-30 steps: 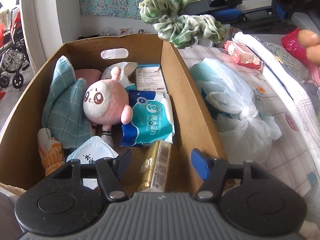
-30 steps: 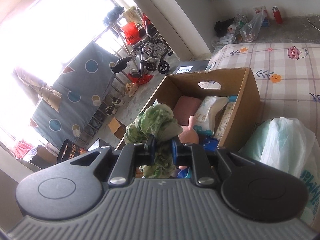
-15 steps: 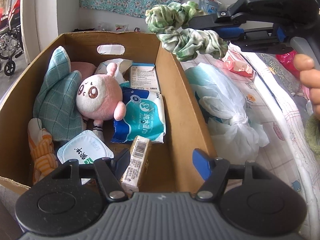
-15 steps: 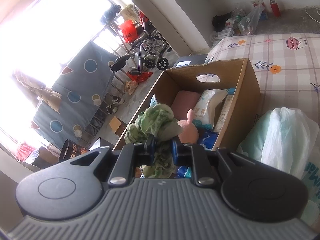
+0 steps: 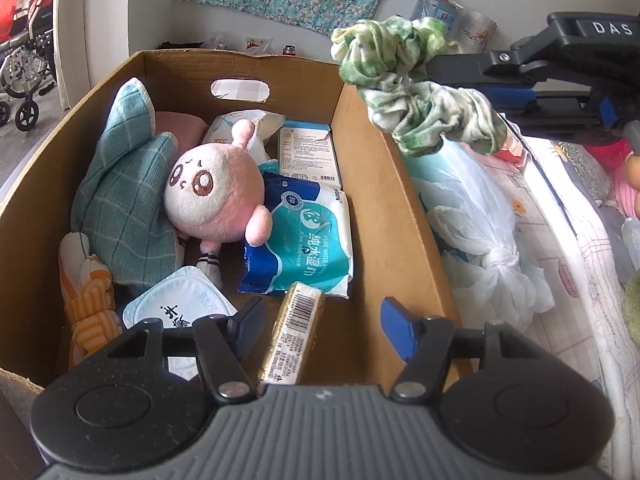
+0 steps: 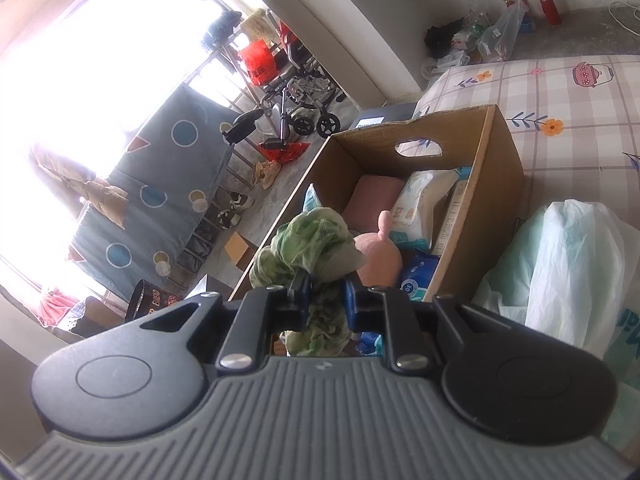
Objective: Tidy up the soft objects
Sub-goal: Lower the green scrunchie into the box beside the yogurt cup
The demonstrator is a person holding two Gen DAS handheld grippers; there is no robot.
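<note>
The cardboard box (image 5: 392, 200) is holding a teal cloth (image 5: 120, 200), a pink plush (image 5: 216, 196) and a wipes pack (image 5: 308, 240). The left gripper (image 5: 320, 322), jaws apart and just closing slightly, is hovering inside, empty. The right gripper (image 6: 325, 300) is clamping a green scrunchie (image 5: 416, 92) above the box's right wall. A white bag (image 5: 480, 216) is lying on the checked sheet (image 6: 568, 120).

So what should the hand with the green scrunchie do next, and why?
Probably carry it further over the box and lower it. The right gripper is shut on the scrunchie, which hangs by the box's right wall, not yet inside with the plush and the other things.
</note>
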